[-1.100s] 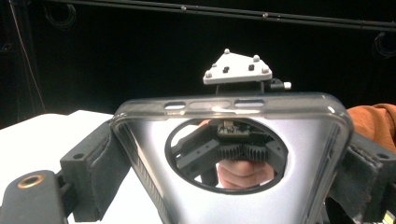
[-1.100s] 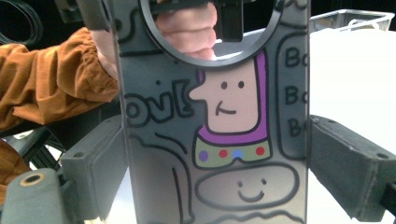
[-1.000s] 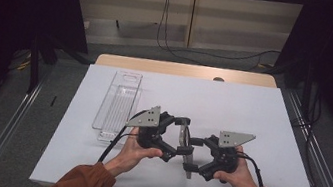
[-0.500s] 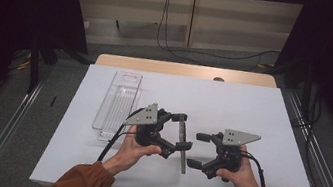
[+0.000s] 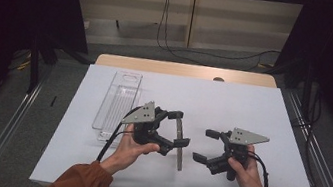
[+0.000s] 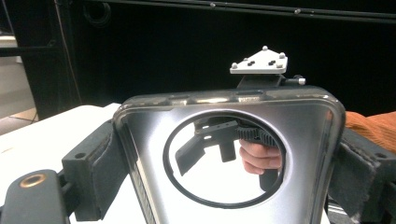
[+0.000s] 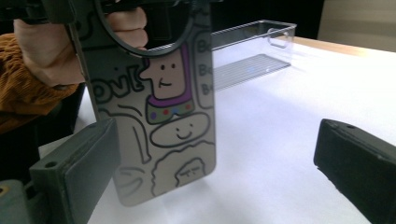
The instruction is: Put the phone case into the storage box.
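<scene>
One phone case (image 5: pixel 178 141), clamped edge-on between jaws of left gripper (image 5: pixel 176 128), held above white tabletop (image 5: pixel 233 109) near centre. High view: case reads as thin grey strip. Left gripper view: glossy inner face, round cutout, right gripper (image 6: pixel 219 140) seen through it. Right gripper view: printed outer face (image 7: pixel 163 116), cartoon figures, partial lettering "ovi", "Be"; rest illegible. Right gripper (image 5: pixel 203 145): jaws spread wide, holding nothing, just beside case. Clear plastic tray (image 5: pixel 118 100): left of left gripper, on tabletop.
</scene>
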